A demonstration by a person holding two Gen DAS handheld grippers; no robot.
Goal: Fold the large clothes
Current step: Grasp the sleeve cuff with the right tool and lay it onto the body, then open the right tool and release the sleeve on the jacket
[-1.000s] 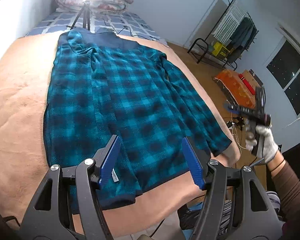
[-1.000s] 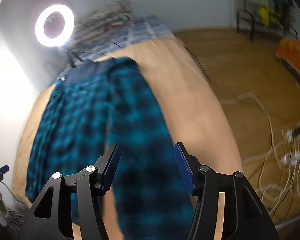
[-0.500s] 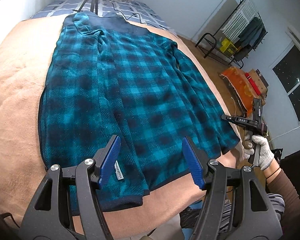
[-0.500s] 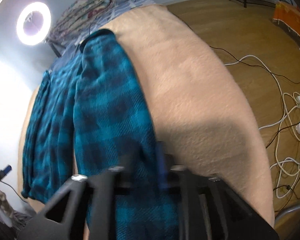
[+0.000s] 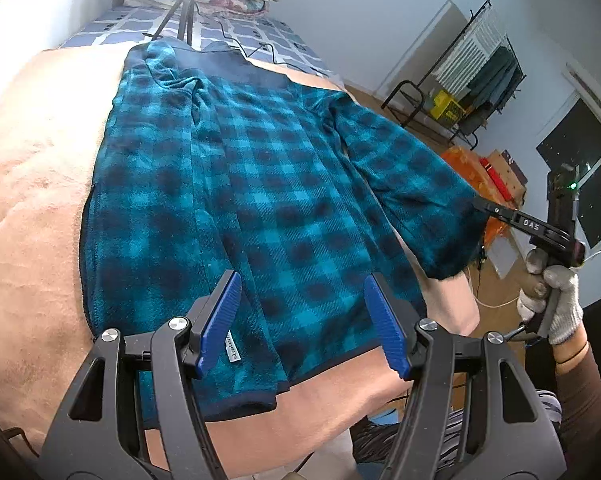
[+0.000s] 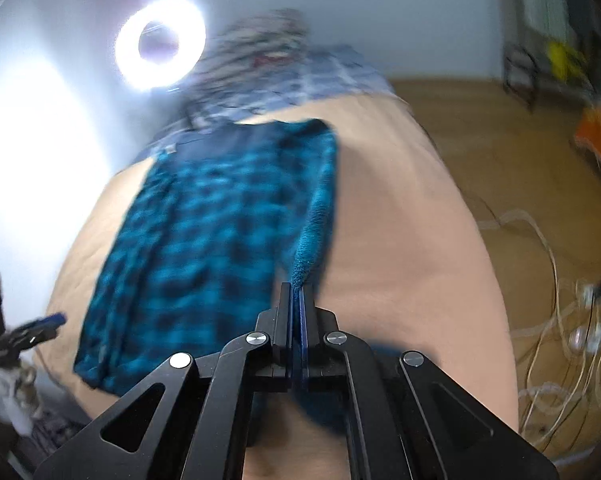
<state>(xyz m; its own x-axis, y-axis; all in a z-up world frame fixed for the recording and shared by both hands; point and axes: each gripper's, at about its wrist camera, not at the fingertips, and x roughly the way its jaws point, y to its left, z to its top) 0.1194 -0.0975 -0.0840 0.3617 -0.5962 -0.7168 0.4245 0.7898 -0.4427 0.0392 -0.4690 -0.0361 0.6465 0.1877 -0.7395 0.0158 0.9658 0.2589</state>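
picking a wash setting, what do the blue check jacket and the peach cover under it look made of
Blue and black check jacket: looks like soft fleece, matt and fuzzy; the edge at the right gripper shows a nubbly pile. Probably synthetic, not certain.
Peach bed cover: looks like short-pile plush or velour, matt, with brushed streaks. Fibre unclear.

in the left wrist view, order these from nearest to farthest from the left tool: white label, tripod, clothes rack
1. white label, on the plaid garment's hem, right beside the left tool's left finger.
2. tripod, at the bed's far end, upper left.
3. clothes rack, on the floor beyond the bed, upper right.
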